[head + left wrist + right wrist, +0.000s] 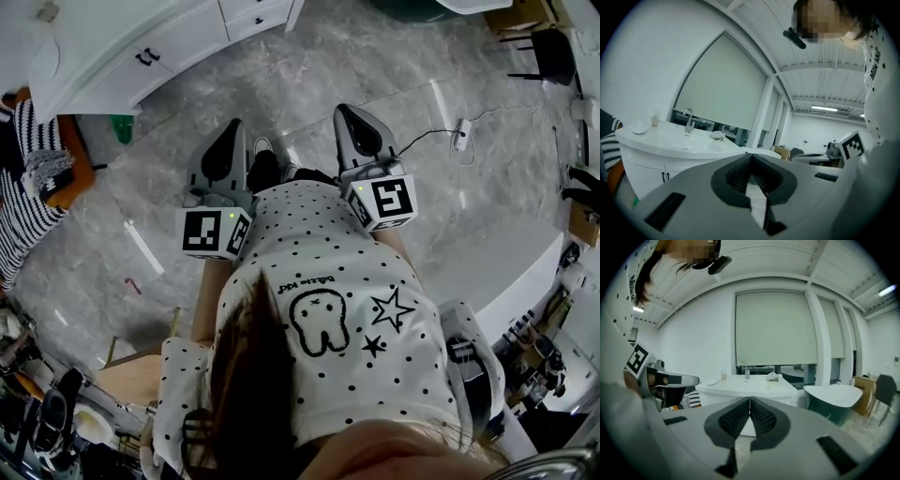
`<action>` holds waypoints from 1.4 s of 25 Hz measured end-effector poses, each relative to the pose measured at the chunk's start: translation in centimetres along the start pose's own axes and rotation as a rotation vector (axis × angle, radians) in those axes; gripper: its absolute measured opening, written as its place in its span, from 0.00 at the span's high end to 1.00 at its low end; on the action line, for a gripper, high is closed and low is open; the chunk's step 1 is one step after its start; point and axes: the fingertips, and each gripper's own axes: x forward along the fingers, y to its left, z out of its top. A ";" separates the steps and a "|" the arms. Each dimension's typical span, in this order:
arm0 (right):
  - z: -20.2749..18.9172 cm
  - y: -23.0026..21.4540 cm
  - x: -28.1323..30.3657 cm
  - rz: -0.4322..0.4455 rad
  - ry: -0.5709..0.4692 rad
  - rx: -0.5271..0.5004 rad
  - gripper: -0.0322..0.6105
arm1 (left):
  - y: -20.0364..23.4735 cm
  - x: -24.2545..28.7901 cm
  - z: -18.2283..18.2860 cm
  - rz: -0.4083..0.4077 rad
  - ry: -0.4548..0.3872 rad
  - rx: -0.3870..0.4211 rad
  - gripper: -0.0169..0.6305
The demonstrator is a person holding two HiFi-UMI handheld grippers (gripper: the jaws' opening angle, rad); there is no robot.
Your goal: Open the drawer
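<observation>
A white vanity cabinet point(178, 42) with black handles point(147, 58) and drawer fronts point(255, 13) stands at the top left of the head view, some way off across the floor. My left gripper point(234, 128) and right gripper point(344, 112) are held side by side in front of the person's body, above the marble floor, touching nothing. In the left gripper view the left gripper point(751, 157) is shut and empty, with the vanity point(670, 154) and its faucet point(688, 119) ahead at the left. In the right gripper view the right gripper point(750, 401) is shut and empty, pointing towards the vanity point(750, 386).
A striped cloth on an orange seat point(28, 178) lies at the left. A white bathtub point(511, 262) sits at the right, dark green outside point(834, 401). A black chair point(548, 52) stands at the top right. A cable with a plug block point(459, 136) lies on the floor.
</observation>
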 end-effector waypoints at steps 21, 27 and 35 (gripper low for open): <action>-1.7 -1.7 6.8 0.065 -0.004 0.018 0.93 | 3.4 4.2 -1.5 0.068 -0.008 -0.005 0.97; -0.3 -4.5 8.1 0.095 -0.009 0.006 0.93 | 2.6 6.5 -0.8 0.113 -0.033 -0.015 0.97; 0.1 -8.5 9.7 0.111 -0.024 -0.005 0.93 | 1.5 10.6 -0.7 0.123 -0.056 -0.013 0.97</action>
